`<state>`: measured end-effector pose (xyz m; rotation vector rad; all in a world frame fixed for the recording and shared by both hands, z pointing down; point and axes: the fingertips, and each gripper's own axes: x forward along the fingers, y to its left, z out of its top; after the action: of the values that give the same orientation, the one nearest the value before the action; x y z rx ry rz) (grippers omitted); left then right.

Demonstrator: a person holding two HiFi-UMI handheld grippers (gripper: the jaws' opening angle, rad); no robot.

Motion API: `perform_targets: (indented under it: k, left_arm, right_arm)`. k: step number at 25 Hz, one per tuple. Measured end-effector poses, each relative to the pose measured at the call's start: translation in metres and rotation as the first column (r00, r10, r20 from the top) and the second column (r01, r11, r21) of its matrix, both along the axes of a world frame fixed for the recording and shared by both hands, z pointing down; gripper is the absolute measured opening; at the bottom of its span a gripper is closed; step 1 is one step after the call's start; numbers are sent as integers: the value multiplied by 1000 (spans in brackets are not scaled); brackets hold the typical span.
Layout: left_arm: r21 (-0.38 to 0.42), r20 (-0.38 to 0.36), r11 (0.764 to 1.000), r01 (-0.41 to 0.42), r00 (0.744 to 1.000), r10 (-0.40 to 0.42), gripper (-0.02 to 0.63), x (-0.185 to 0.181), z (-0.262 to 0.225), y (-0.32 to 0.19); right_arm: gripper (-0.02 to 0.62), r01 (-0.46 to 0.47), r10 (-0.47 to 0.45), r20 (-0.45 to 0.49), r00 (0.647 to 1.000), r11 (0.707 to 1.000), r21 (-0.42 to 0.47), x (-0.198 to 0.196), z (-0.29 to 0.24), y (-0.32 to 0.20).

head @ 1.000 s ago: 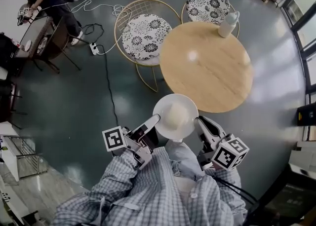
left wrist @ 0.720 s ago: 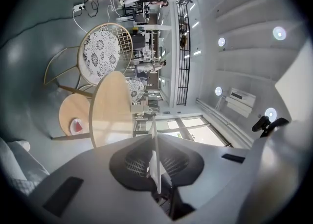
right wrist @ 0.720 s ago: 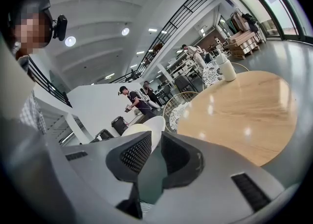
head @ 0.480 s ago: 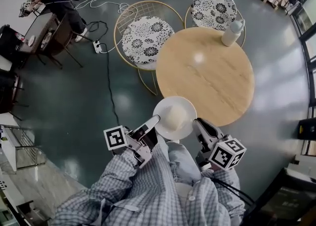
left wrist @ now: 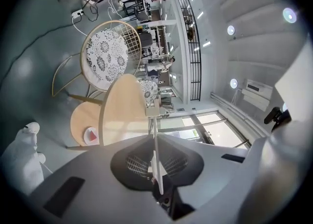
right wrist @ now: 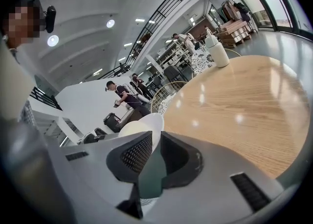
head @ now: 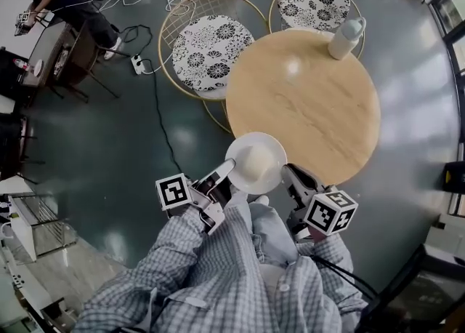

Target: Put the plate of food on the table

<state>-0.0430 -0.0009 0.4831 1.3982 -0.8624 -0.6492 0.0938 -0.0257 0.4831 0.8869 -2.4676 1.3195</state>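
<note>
Both grippers are pinching the white plate [head: 237, 155] by its rim, the left gripper [head: 227, 171] on the near-left side and the right gripper [head: 288, 173] on the near-right, each with its jaws closed on the thin edge. Over the last second the plate, carrying a pale mound of food [head: 256, 161], has been advancing. It is now hanging partly over the round wooden table's [head: 312, 106] near edge, seemingly not yet set down, so lowering probably comes next.

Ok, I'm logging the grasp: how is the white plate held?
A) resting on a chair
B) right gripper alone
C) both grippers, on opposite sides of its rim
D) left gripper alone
C: the left gripper and the right gripper each clamp the rim of the plate, which shows between the jaws in both gripper views.
</note>
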Motion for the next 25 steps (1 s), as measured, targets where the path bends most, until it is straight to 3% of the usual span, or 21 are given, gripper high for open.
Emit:
perform_targets:
  k: [7,11,15,25]
  left_arm:
    - [-16,85,998,-56,995,57,25,-6,18,-25]
    - [-48,69,997,-66,995,69,21,-11,33,-40]
    - [-87,150,992,-90,983,102,20,-25,52,-53]
    - [-172,167,982,-74,981,104,20,-43,88,-81]
  right_arm:
    - [58,-14,9,-87,996,999,-47,-6,24,-19]
    - [58,-21,11,-122,993,997,-74,-14,38,-30]
    - [58,-28,15,-154,988,996,-89,-22,51,-45]
    - [57,-50,15,-234,972,988,-147,-41,88,-73]
